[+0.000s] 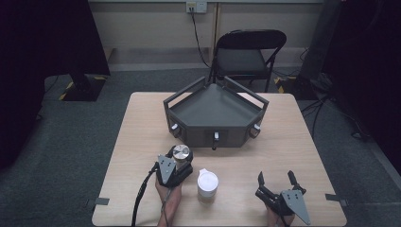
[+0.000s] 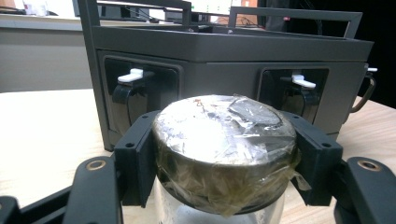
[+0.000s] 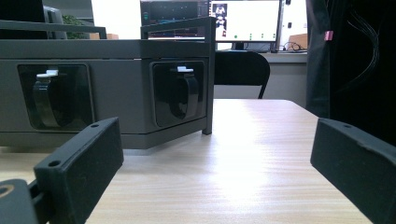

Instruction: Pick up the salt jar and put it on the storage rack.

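The clear glass jar with a taped silver metal lid (image 2: 224, 144), near-left on the wooden table (image 1: 142, 142), is clenched by the left gripper (image 1: 176, 161); steady it upright while the right gripper (image 1: 279, 182) waits released.

Left gripper (image 1: 179, 160) clamped on jar (image 1: 181, 153)

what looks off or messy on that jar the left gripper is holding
The jar's metal lid is wrapped in wrinkled clear tape, loose ends hanging past the rim. The left gripper clamps it on both sides. Nothing looks spilled or tipped.
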A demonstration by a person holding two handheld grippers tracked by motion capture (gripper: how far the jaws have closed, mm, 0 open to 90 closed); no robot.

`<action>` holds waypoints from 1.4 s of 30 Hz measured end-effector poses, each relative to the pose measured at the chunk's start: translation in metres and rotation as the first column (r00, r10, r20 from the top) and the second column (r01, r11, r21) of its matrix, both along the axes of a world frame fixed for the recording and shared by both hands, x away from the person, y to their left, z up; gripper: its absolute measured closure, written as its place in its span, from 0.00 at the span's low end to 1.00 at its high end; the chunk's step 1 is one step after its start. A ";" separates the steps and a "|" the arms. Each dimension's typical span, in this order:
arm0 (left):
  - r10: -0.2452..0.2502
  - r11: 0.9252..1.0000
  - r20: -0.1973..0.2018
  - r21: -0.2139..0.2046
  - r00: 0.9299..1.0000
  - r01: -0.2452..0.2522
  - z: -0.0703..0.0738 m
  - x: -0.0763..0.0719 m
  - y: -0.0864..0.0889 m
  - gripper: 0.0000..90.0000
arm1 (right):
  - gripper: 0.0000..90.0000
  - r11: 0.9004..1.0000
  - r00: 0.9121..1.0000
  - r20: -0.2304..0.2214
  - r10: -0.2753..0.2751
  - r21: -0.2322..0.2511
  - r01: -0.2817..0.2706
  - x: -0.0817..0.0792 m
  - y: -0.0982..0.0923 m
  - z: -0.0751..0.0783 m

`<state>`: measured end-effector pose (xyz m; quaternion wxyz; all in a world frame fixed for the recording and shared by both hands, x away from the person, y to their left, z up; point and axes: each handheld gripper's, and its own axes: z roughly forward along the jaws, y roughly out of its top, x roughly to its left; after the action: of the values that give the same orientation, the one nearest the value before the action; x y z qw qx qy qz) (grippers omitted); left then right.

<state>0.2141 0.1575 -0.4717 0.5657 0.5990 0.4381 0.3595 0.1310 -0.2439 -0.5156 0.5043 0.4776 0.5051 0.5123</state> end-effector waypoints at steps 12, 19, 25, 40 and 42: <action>-0.044 0.999 0.016 -0.012 0.999 0.044 0.009 0.000 0.005 0.39 | 0.01 1.000 1.000 0.000 0.000 0.000 0.000 0.000 0.000 0.000; -0.090 0.996 0.035 -0.006 0.995 0.090 0.019 0.002 0.012 0.39 | 0.01 1.000 1.000 0.000 0.000 0.000 0.000 0.000 0.000 0.000; -0.123 0.992 0.042 0.006 0.991 0.123 0.029 0.005 0.016 0.39 | 0.01 1.000 1.000 0.000 0.000 0.000 0.000 0.000 0.000 0.000; -0.217 0.975 0.110 -0.023 0.970 0.221 0.071 0.018 0.030 0.39 | 0.01 1.000 1.000 0.000 0.000 0.000 0.000 0.000 0.000 0.000; -0.227 0.972 0.110 -0.028 0.968 0.232 0.076 0.024 0.030 0.39 | 0.01 1.000 1.000 0.000 0.000 0.000 0.000 0.000 0.000 0.000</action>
<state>0.2385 0.1877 -0.3955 0.6380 0.6141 0.3422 0.3141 0.1310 -0.2440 -0.5156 0.5042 0.4777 0.5051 0.5124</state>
